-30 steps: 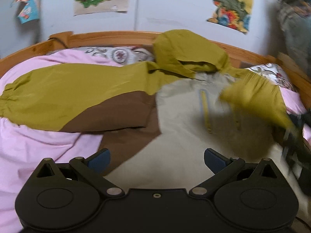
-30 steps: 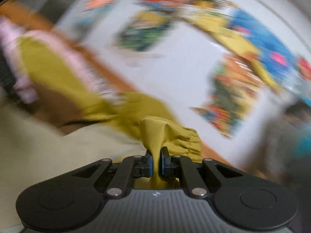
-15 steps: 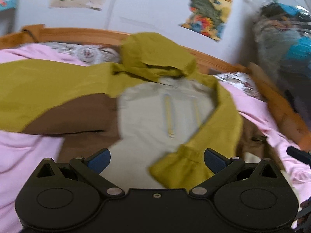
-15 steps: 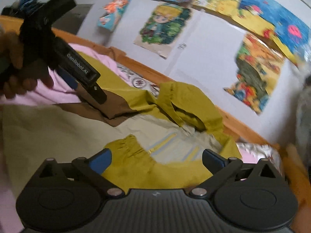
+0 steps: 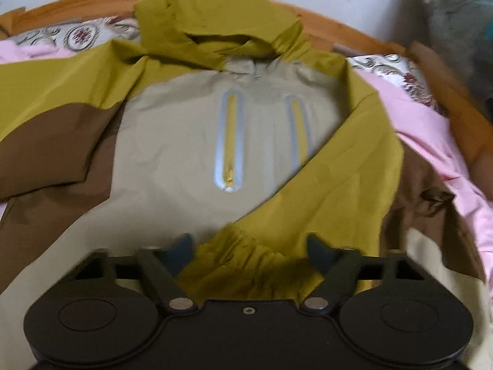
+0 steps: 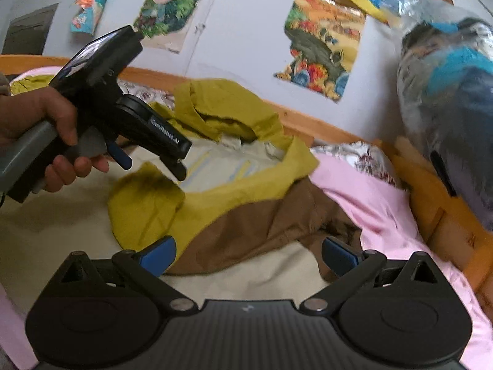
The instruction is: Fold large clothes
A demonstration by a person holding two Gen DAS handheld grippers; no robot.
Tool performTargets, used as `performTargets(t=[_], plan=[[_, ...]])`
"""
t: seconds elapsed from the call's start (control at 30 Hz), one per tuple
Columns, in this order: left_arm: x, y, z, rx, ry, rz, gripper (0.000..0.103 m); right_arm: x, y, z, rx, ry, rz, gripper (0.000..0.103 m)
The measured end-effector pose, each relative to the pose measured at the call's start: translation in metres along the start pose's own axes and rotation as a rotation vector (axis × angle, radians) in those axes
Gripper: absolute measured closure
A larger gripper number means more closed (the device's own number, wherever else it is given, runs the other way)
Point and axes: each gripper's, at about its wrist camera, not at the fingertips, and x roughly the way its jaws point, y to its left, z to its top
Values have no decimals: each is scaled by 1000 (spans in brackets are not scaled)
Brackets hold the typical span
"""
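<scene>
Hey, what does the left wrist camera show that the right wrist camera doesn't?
Only the left wrist view shows the spread sleeve and both chest zippers. Only the right wrist view shows the left gripper in a hand, plus a bagged bundle. Both show the jacket, its hood and the folded-in sleeve.

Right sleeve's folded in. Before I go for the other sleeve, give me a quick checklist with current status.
1. Right gripper empty, jaws apart: ok.
2. Left gripper empty, jaws apart: ok.
3. Folded sleeve lies across the jacket chest, cuff near the left gripper: ok.
4. Other sleeve spread outward, not yet folded: not ok.
5. Hood lying flat: not ok, it is bunched at the headboard.
6. Hem flat: cannot tell, hidden behind the grippers.
</scene>
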Motion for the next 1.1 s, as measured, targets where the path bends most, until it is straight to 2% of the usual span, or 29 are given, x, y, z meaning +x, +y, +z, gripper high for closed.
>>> performTargets(t=[0.03, 0.07, 0.1, 0.2, 0.3, 0.37, 0.4, 0.53, 0.6, 0.63, 0.67, 0.7, 0.73, 0.83, 0.9, 0.97, 1.0, 1.1], plan=[[-2, 3, -1, 1, -10, 5, 55, 1, -1, -1, 12, 3, 0, 1], [-5, 5, -1, 12, -20, 11, 62, 1, -3, -3, 24, 6, 2, 1], [-9, 9, -2, 20, -35, 18, 74, 2, -5, -3, 35, 7, 6, 1], [-38, 26, -10, 29, -155, 13, 92, 2, -7, -5, 51, 6, 11, 0], [-73, 49, -23, 5, -296, 14, 92, 2, -9, -4, 74, 3, 19, 0], [-92, 60, -38, 24, -345, 59, 95, 1, -10, -4, 92, 1, 21, 0], [-98, 66, -44, 33, -343, 72, 95, 1, -11, -4, 100, 0, 24, 0], [-103, 90, -64, 14, -260, 115, 89, 3, -12, -5, 123, 16, 24, 0], [-108, 102, -66, -30, -236, 98, 83, 6, -15, -5, 136, 30, 17, 1], [-112, 105, -66, -42, -244, 93, 72, 8, -16, -5, 145, 38, 15, 0], [-117, 108, -63, -42, -259, 89, 66, 10, -17, -5, 149, 45, 12, 0], [-122, 109, -57, -31, -280, 79, 52, 12, -20, -4, 147, 49, 10, 0], [-123, 107, -50, -17, -291, 67, 43, 15, -24, -2, 139, 48, 3, 0], [-115, 93, -12, 72, -281, 10, 39, 29, -41, 14, 92, 13, -21, 0], [-99, 73, 23, 171, -254, -46, 37, 47, -59, 27, 72, -9, -27, 0], [-79, 50, 57, 261, -240, -106, 29, 76, -81, 44, 93, -11, -23, 1], [-66, 38, 73, 298, -237, -131, 24, 90, -91, 51, 111, -13, -19, 4], [-23, 4, 108, 368, -216, -200, 23, 139, -118, 71, 169, -11, 0, 14]])
